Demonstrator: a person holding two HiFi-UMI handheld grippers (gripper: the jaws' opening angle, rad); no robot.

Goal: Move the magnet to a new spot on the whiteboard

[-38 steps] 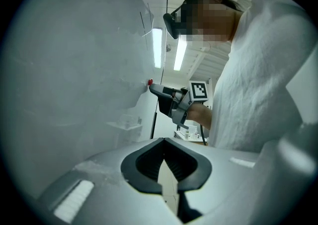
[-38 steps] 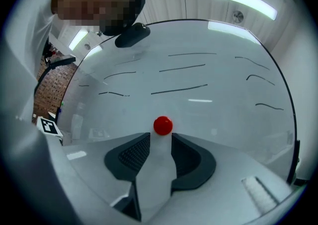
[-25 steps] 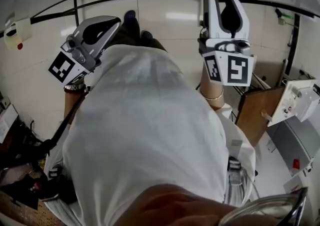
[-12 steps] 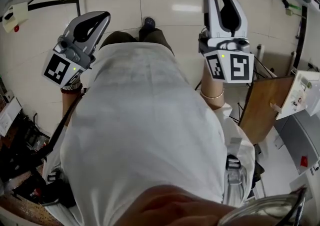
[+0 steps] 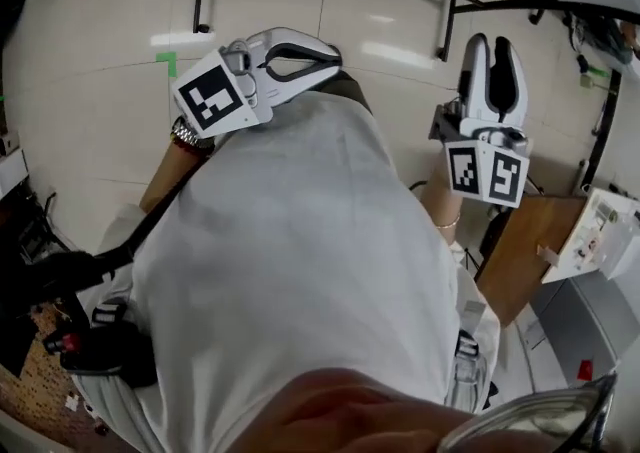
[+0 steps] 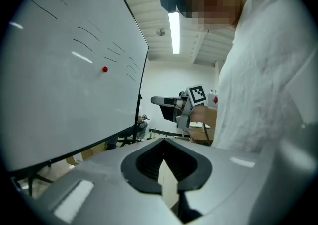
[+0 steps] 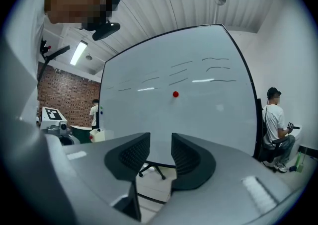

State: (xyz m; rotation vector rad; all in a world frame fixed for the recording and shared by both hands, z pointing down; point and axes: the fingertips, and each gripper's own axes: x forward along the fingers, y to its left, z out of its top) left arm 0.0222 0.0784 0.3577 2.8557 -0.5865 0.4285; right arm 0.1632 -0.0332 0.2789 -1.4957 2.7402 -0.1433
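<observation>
Ribbed white ceiling and strip lights sit above the large white whiteboard on a black-framed stand, which fills most of my right gripper view and the left side of my left gripper view. The small round red magnet is stuck near the middle of the board, just under a few faint dark pen strokes; from the left side I see it as a red dot.

My right gripper points towards the board with its jaws parted by a narrow gap and nothing between them. It is well apart from the magnet. My left gripper has its jaws closed tip to tip, empty, with only the curved hollow between the dark pads.

From the head view I look down over a white shirt to pale floor tiles, with the left gripper and the right gripper held out in front. At the board's right edge a person in a white shirt sits on a chair.
</observation>
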